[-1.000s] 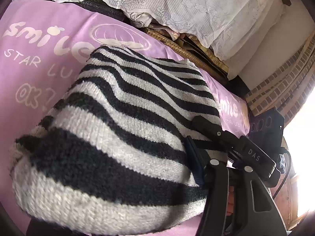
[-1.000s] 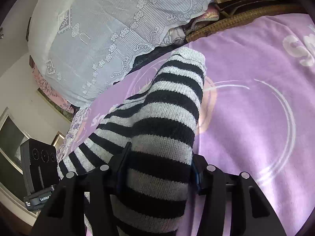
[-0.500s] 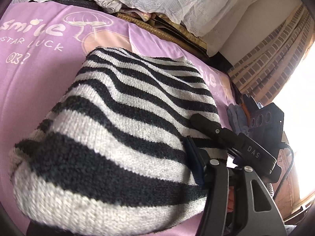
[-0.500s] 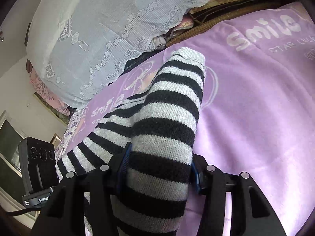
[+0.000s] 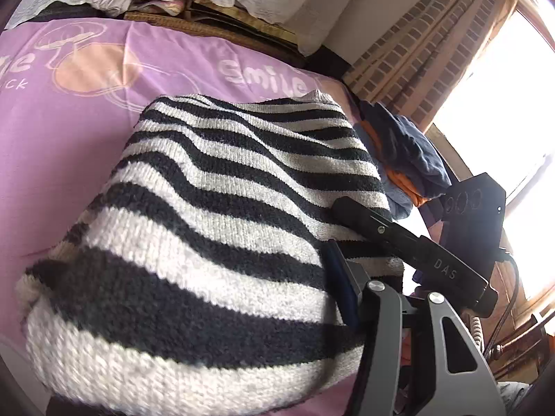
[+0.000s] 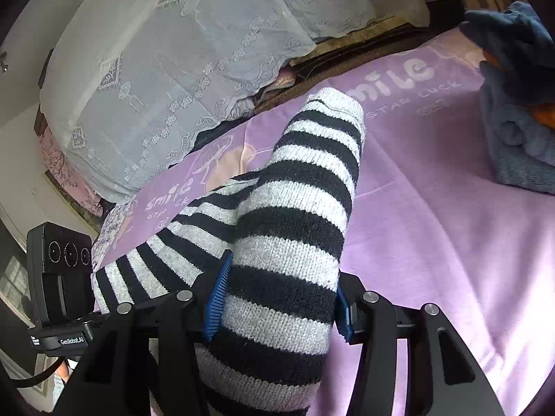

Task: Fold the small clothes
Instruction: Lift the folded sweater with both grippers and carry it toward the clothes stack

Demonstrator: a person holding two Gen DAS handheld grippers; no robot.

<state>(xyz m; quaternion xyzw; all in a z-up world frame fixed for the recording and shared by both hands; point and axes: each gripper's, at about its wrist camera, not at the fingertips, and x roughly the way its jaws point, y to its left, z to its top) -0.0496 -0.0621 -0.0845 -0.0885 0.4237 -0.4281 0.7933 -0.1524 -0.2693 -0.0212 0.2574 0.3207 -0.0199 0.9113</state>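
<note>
A black-and-white striped knit sweater point(image 5: 222, 215) is bunched into a thick folded bundle and held up over the pink bed sheet point(image 5: 62, 131). My left gripper point(image 5: 194, 298) is shut on one end of it; only its right finger point(image 5: 341, 287) shows, the other is hidden under the knit. My right gripper point(image 6: 277, 298) is shut on the other end of the sweater point(image 6: 298, 208), its blue pads point(image 6: 216, 294) pressing both sides. The right gripper also shows in the left wrist view point(image 5: 409, 239), beside the bundle.
A stack of folded clothes, blue and orange point(image 5: 409, 159), lies at the sheet's edge near the window; it also shows in the right wrist view point(image 6: 520, 111). A lace-covered white pile point(image 6: 194, 52) sits behind the bed. The sheet point(image 6: 433, 225) is printed with "smile".
Both grippers have carried the sweater bundle sideways across the bed toward the window. The stack of folded clothes has come into both views. The grip has not changed.
</note>
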